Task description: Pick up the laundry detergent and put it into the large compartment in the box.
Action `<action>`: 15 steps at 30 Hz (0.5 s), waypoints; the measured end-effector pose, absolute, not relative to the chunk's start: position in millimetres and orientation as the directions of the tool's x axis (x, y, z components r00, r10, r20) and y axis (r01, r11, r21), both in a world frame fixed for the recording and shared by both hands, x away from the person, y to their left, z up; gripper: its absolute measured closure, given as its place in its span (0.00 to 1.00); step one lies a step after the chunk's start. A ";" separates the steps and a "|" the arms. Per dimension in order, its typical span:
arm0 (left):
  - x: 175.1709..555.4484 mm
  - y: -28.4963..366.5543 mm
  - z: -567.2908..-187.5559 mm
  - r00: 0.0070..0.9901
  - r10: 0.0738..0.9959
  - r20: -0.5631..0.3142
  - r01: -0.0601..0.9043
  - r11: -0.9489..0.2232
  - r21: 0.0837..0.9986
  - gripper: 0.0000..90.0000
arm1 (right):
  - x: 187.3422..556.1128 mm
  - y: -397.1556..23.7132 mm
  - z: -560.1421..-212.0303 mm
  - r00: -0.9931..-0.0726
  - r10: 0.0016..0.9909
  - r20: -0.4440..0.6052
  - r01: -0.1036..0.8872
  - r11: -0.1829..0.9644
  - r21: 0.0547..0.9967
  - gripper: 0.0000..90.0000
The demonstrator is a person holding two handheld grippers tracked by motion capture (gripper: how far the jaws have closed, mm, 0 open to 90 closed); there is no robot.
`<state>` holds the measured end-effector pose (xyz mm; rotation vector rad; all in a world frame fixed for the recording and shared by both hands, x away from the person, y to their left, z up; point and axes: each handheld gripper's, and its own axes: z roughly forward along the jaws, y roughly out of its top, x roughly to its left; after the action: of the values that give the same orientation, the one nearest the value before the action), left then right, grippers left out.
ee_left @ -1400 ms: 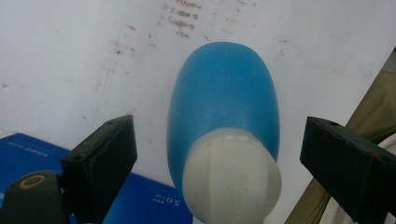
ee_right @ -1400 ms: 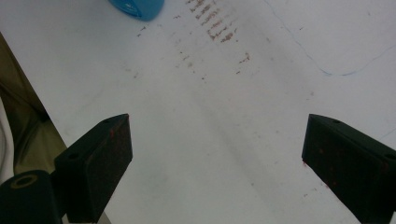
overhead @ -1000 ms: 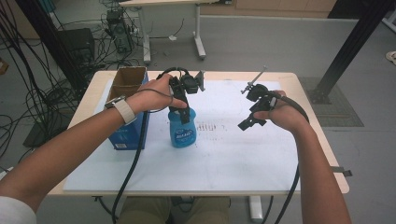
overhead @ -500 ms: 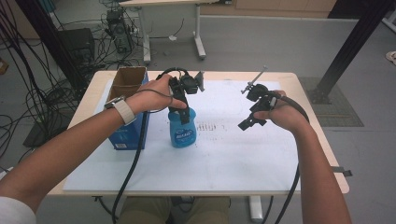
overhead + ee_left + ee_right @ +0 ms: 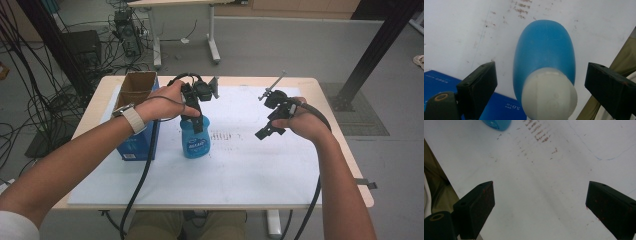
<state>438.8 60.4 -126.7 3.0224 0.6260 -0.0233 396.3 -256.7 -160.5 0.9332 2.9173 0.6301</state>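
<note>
A blue plastic bottle (image 5: 195,139) with a white cap (image 5: 549,93) stands upright on the white sheet (image 5: 240,170), left of the table's middle. My left gripper (image 5: 196,120) points straight down over its top. In the left gripper view the jaws stand wide apart on either side of the cap, touching nothing, so the left gripper (image 5: 541,85) is open. My right gripper (image 5: 267,131) hovers above the sheet to the right of the bottle, also open, with bare paper between its jaws (image 5: 539,202). The bottle's (image 5: 497,124) base peeks in at the top of that view.
A blue cardboard box (image 5: 135,120) with its top open stands left of the bottle, close to the left forearm. Brown smudges (image 5: 225,136) mark the sheet between the grippers. Black cables trail from both grippers over the table's front edge. A second table's legs (image 5: 212,45) stand behind.
</note>
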 end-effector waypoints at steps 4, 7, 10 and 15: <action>438.7 60.5 -126.9 0.918 0.397 -0.026 0.398 -0.916 0.052 0.12 | 396.1 -257.1 -160.5 -0.821 0.562 0.105 0.555 0.740 0.380 0.09; 439.1 60.2 -126.8 0.920 0.390 -0.024 0.391 -0.919 0.049 0.12 | 396.1 -256.8 -160.4 -0.821 0.561 0.106 0.554 0.740 0.381 0.09; 438.6 60.9 -127.4 0.917 0.398 -0.028 0.399 -0.915 0.054 0.12 | 396.2 -256.6 -160.2 -0.821 0.561 0.105 0.555 0.740 0.381 0.09; 439.3 61.4 -127.9 0.917 0.398 -0.028 0.399 -0.915 0.052 0.12 | 396.1 -256.5 -160.0 -0.820 0.562 0.105 0.556 0.739 0.381 0.09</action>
<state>439.3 61.4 -127.9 3.0201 0.6291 -0.0257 396.1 -256.5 -160.0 0.9366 2.9139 0.6298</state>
